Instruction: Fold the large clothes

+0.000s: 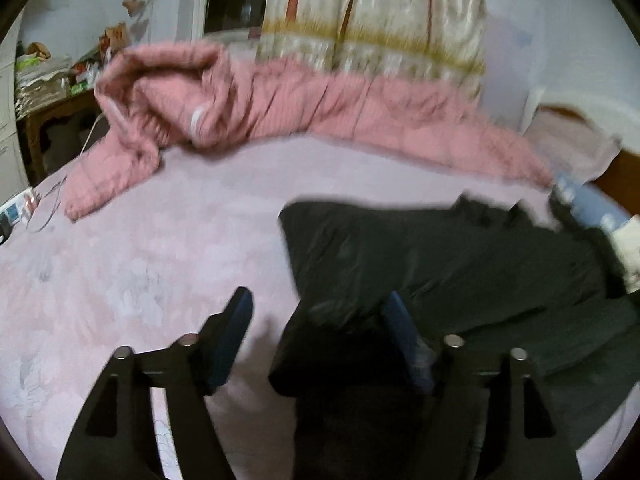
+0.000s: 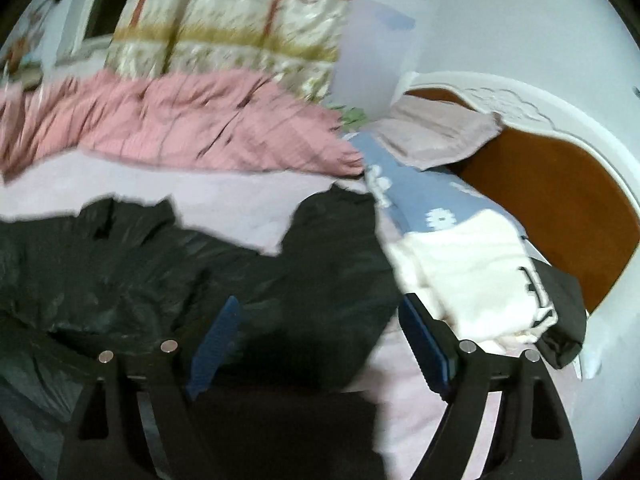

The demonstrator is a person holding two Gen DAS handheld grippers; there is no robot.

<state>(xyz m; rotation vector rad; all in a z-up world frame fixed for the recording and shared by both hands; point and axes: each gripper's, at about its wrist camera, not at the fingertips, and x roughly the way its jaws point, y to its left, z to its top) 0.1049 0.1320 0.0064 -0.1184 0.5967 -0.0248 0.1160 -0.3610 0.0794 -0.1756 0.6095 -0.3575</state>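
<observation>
Pink bedsheet point(image 1: 160, 264) is clear; both tools point(image 1: 316, 336) point(image 2: 320, 340) gape wide, gripping nothing. Regrip the crumpled black shiny jacket point(image 1: 440, 256) at its hem corners.

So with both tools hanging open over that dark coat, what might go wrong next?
1. The black coat lies rumpled, so a fold could come out uneven.
2. The white garment sits beside the right tool, which might snag it.
3. The left tool straddles only the coat's edge; a grasp may slip.

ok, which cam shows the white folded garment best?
Right wrist view: the white garment lies in plain sight beside the black jacket, on a blue flowered pillow. The left wrist view catches only a sliver at the right edge.
</observation>
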